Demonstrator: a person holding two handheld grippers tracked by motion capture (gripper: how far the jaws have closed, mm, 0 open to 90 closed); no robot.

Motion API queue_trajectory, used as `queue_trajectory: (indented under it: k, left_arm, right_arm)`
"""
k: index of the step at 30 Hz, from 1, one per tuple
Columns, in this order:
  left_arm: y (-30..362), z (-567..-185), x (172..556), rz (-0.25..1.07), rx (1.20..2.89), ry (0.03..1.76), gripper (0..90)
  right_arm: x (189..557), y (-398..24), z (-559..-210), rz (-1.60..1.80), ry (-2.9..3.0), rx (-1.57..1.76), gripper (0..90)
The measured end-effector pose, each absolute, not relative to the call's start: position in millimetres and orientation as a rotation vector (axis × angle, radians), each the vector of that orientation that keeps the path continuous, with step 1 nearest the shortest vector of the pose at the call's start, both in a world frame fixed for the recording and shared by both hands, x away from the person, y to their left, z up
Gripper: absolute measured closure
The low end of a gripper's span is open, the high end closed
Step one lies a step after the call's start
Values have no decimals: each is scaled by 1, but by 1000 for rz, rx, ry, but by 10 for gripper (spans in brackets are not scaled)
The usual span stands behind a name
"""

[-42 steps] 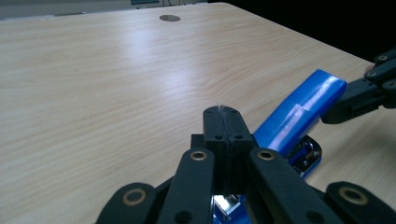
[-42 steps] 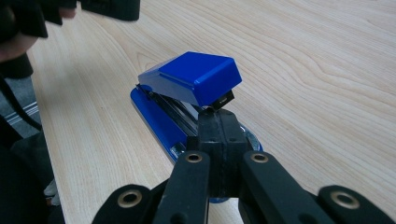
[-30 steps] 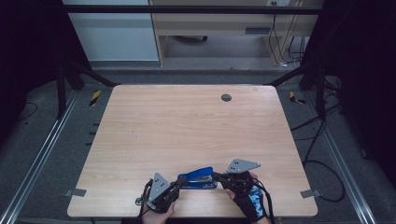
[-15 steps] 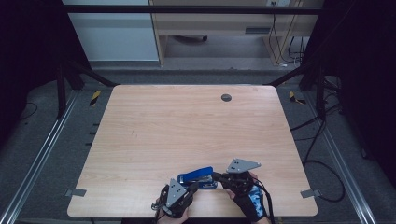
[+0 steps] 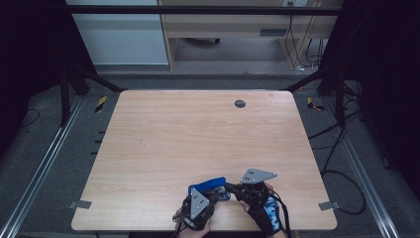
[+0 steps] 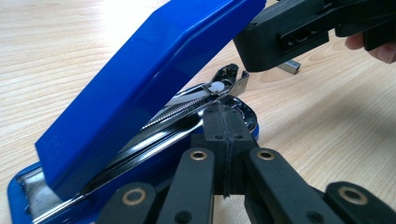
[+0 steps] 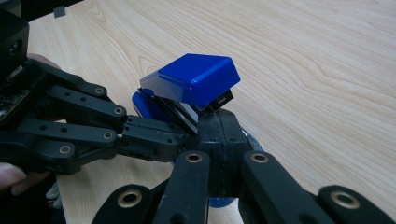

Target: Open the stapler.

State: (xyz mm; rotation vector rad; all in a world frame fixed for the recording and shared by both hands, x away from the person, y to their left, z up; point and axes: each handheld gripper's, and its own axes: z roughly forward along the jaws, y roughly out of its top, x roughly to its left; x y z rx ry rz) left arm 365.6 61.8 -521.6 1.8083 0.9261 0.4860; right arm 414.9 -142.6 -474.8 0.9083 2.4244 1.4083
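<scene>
Left claw [image 5: 214, 192] shifted right to the blue stapler [image 5: 208, 184] (lid raised); both claws closed.

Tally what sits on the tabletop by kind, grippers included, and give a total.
Blue stapler, lid raised: 1
Loose strip of staples: 1
Black grippers, jaws shut: 2, the left gripper and the right gripper
Total: 4

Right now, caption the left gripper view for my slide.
Shut left gripper at an open blue stapler on a wooden table.
</scene>
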Motion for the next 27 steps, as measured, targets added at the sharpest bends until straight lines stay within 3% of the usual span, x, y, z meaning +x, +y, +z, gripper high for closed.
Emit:
queue_trajectory:
  k: [27]
  left_arm:
    - [59, -522, 365, 500, 1803, 935, 900]
  right_arm:
    - [416, -138, -466, 1504, 2403, 846, 900]
